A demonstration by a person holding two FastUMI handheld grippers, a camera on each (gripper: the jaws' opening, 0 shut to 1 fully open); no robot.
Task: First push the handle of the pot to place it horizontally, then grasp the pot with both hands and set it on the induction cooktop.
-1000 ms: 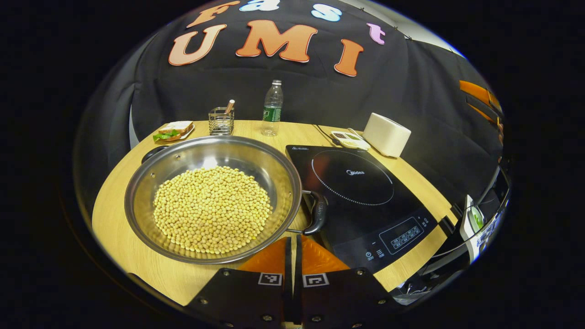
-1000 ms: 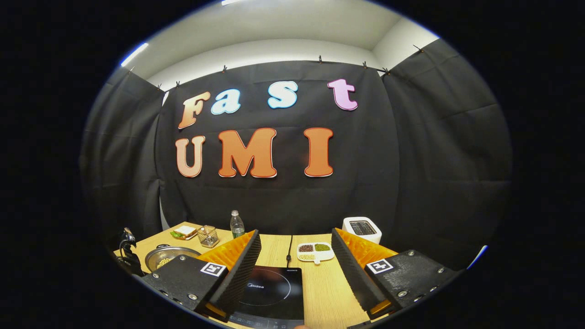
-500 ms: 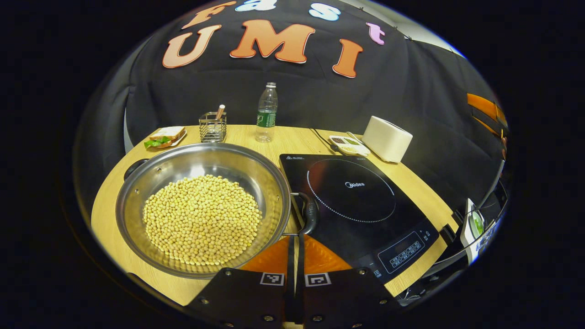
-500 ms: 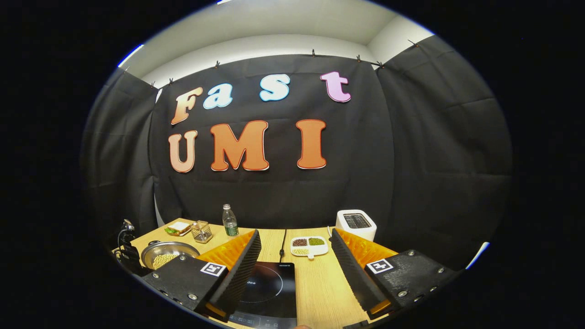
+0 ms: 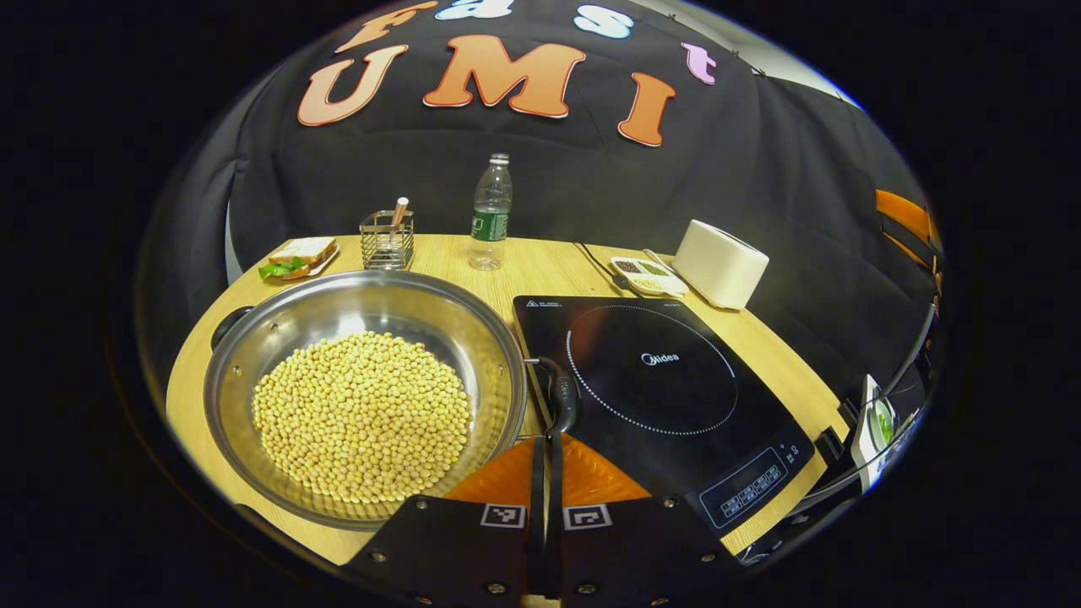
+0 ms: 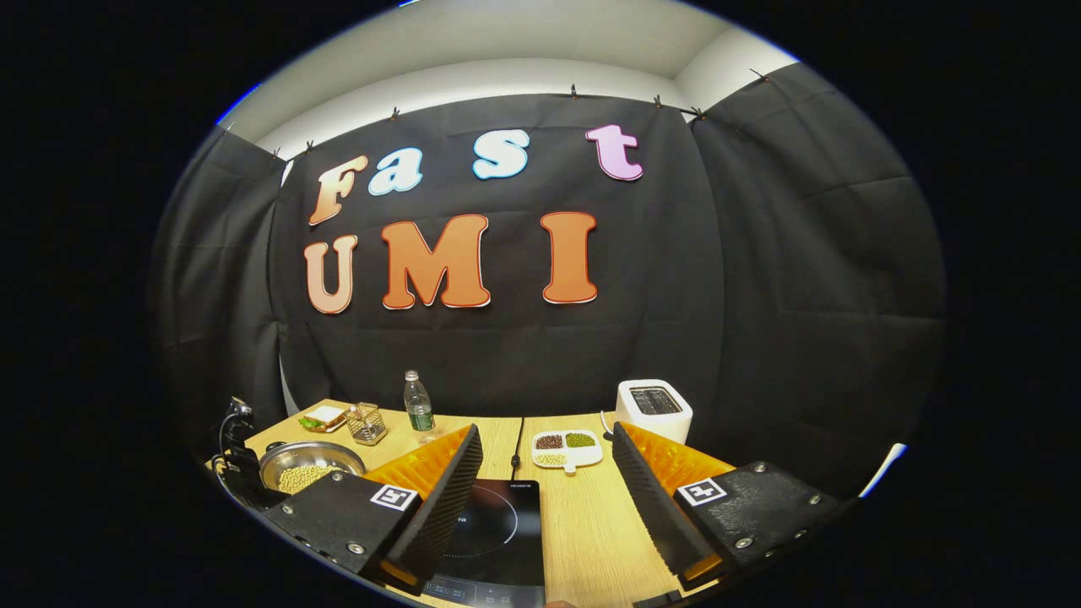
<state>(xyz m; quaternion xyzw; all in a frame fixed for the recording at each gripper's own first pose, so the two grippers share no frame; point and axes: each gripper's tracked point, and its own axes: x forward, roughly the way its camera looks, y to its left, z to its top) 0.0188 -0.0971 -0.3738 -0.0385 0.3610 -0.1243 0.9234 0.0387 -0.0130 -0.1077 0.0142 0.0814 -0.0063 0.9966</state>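
In the left gripper view, a sandwich with green lettuce on a small plate (image 5: 296, 256) lies at the far left of the light wooden desk (image 5: 540, 274), then a square wire-mesh holder (image 5: 387, 240) and a clear plastic water bottle with a green label (image 5: 490, 213). Nearer, the wide shiny steel pot (image 5: 365, 387) heaped with pale yellow soybeans (image 5: 361, 415) rests on the desk, just left of the flat black induction cooktop (image 5: 667, 393), its dark loop handle (image 5: 562, 393) lying at the cooktop's left edge. The left gripper (image 5: 546, 460) has its jaws pressed together with only a slit between them, tips right at the near end of that handle. Farther right come a white divided dish of beans (image 5: 646, 274) and a white toaster (image 5: 719, 263). In the right gripper view, the right gripper (image 6: 547, 481) hangs above the cooktop with jaws spread wide, holding nothing
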